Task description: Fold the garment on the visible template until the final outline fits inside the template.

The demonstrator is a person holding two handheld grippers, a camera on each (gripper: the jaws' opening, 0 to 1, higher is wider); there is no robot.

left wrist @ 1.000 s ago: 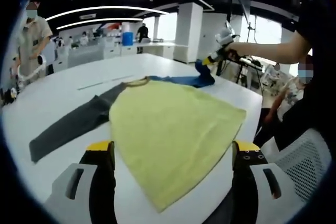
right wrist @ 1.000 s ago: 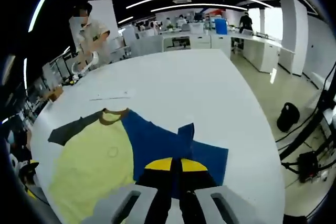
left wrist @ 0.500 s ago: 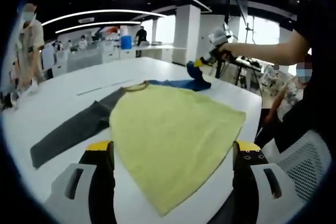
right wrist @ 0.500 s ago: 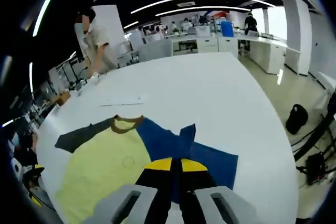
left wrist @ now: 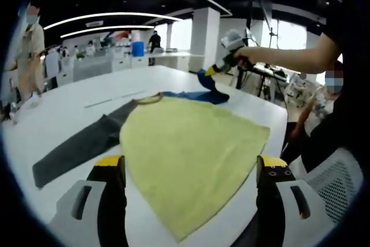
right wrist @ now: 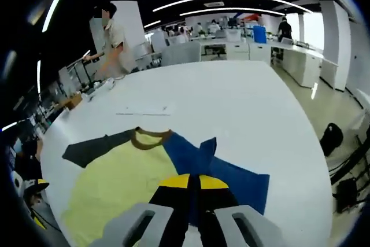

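Note:
A shirt with a yellow-green body (left wrist: 191, 148), a dark grey sleeve (left wrist: 81, 146) and a blue sleeve (left wrist: 202, 92) lies on a white table (left wrist: 63, 108). My left gripper (left wrist: 191, 172) is open at the shirt's hem, one jaw at each side of it. In the left gripper view my right gripper (left wrist: 215, 70) comes in from the right, shut on the blue sleeve's end and lifting it. In the right gripper view my right gripper (right wrist: 193, 184) is shut on the blue sleeve (right wrist: 199, 160), past it the yellow-green body (right wrist: 113, 183), brown collar (right wrist: 149, 137) and grey sleeve (right wrist: 95, 148).
A person (right wrist: 113, 41) stands at the table's far side. A thin pale strip (right wrist: 144, 111) lies on the table beyond the collar. A white mesh chair (left wrist: 341, 172) and a person's arm (left wrist: 289, 56) are at the right. Desks and pillars fill the background.
My right gripper has lifted the blue sleeve's end higher and carried it a little toward the shirt body. My left gripper has stayed at the hem.

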